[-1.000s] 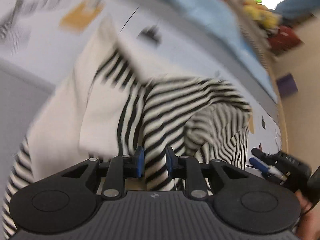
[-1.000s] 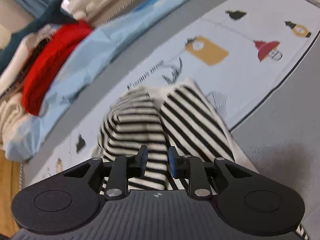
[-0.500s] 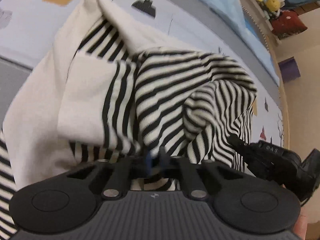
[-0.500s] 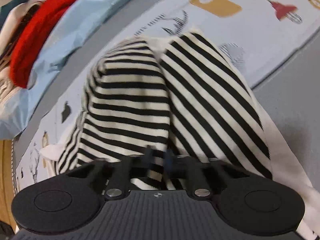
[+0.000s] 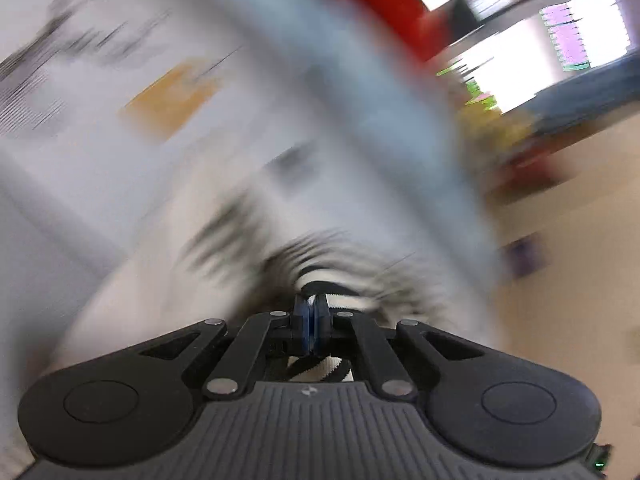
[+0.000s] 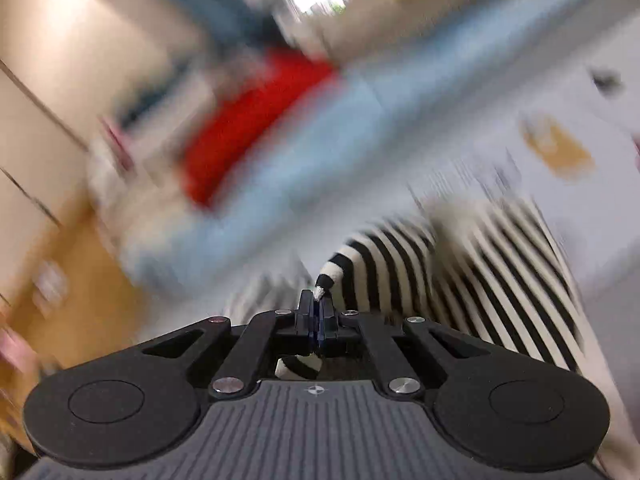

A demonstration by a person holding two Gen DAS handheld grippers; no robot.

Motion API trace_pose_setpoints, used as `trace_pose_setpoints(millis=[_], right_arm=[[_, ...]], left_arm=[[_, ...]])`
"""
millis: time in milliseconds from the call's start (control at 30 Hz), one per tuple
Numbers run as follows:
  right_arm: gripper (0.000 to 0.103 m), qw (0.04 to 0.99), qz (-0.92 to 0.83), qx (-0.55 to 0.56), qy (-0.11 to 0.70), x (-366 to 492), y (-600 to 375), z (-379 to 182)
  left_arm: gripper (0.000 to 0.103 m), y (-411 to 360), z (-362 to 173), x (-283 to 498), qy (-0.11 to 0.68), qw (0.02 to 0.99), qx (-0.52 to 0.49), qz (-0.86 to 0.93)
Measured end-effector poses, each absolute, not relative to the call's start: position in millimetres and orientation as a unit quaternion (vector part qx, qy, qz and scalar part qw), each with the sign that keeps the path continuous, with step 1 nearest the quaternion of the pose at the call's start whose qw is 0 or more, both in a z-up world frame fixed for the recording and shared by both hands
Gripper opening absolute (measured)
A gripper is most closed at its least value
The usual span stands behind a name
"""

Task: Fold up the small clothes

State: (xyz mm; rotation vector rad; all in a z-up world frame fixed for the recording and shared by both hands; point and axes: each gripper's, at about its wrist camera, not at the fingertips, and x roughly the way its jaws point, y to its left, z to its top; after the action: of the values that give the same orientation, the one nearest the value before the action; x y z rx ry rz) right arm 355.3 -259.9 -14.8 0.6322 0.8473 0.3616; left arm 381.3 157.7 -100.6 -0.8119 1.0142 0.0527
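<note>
Striped garment (image 6: 460,272), one piece, black and cream, is pinched at two places, once by each hand-held gripper, and both views are heavily smeared by motion.

Nearest in the left wrist view, the left hand-held gripper (image 5: 315,312) has its blue pads pressed together on a fold of the striped garment (image 5: 320,300); a bit of the same striped cloth shows below the pads, inside the linkage. Beyond the tips the cloth spreads away as a pale, blurred mass with dark stripe marks, lying on a light printed mat (image 5: 120,128) that carries an orange patch (image 5: 172,96) and some dark marks too smeared to read.

Nearest in the right wrist view, the right hand-held gripper (image 6: 318,308) is likewise clamped tight, with a narrow rolled end of the garment sticking up from between its pads and another scrap visible under them. From there the cloth fans out to the right, its stripes sharper close by and smeared farther off, over the same mat (image 6: 600,208), where one orange patch (image 6: 556,148) shows.

Farther back, one light blue cloth (image 6: 320,160) runs in a band along the mat's far edge, and one red cloth (image 6: 248,128) lies behind it. Nothing stands between either gripper and the garment. Past these are a tan floor (image 5: 580,260), pale cupboard fronts (image 6: 60,80) and bright windows (image 5: 560,40), all too blurred for detail.
</note>
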Motion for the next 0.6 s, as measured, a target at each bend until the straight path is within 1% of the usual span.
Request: trace_pose_setpoints(millis=[67, 100, 133, 167, 200, 233, 267, 300, 333, 367, 433, 500, 600], right_arm=[[0.002, 0.811, 0.138, 0.257, 0.507, 353, -251, -46], [0.002, 0.797, 0.134, 0.243, 0.536, 352, -247, -57], [0.002, 0.786, 0.138, 0.228, 0.558, 351, -242, -65], [0.003, 0.777, 0.145, 0.211, 0.575, 350, -237, -70], [0.004, 0.773, 0.152, 0.201, 0.583, 350, -233, -71], [0.006, 0.772, 0.159, 0.196, 0.583, 350, -231, -69], [0.006, 0.777, 0.16, 0.2, 0.576, 352, -232, -65], [0.006, 0.787, 0.154, 0.213, 0.558, 355, -236, -58], [0.014, 0.797, 0.146, 0.224, 0.542, 357, -239, -53], [0.03, 0.808, 0.134, 0.233, 0.524, 361, -243, -47], [0.048, 0.824, 0.113, 0.238, 0.501, 367, -250, -44], [0.049, 0.83, 0.099, 0.241, 0.494, 373, -252, -50], [0.049, 0.819, 0.084, 0.256, 0.507, 386, -248, -73]], left_arm=[[0.002, 165, -120, 374, 0.512, 0.766, -0.384, 0.061], [0.003, 169, -127, 371, 0.52, 0.749, -0.405, 0.062], [0.008, 170, -129, 370, 0.525, 0.741, -0.414, 0.059], [0.01, 171, -126, 369, 0.527, 0.743, -0.409, 0.056], [0.018, 171, -122, 369, 0.526, 0.749, -0.399, 0.054], [0.03, 171, -117, 369, 0.522, 0.755, -0.393, 0.052], [0.036, 169, -114, 371, 0.518, 0.759, -0.393, 0.046], [0.046, 170, -110, 376, 0.515, 0.759, -0.396, 0.039], [0.049, 170, -110, 377, 0.515, 0.76, -0.396, 0.034], [0.049, 169, -111, 376, 0.516, 0.761, -0.392, 0.034], [0.049, 167, -114, 377, 0.529, 0.755, -0.386, 0.039], [0.049, 169, -112, 379, 0.539, 0.746, -0.389, 0.032], [0.048, 157, -116, 382, 0.55, 0.743, -0.38, 0.023]])
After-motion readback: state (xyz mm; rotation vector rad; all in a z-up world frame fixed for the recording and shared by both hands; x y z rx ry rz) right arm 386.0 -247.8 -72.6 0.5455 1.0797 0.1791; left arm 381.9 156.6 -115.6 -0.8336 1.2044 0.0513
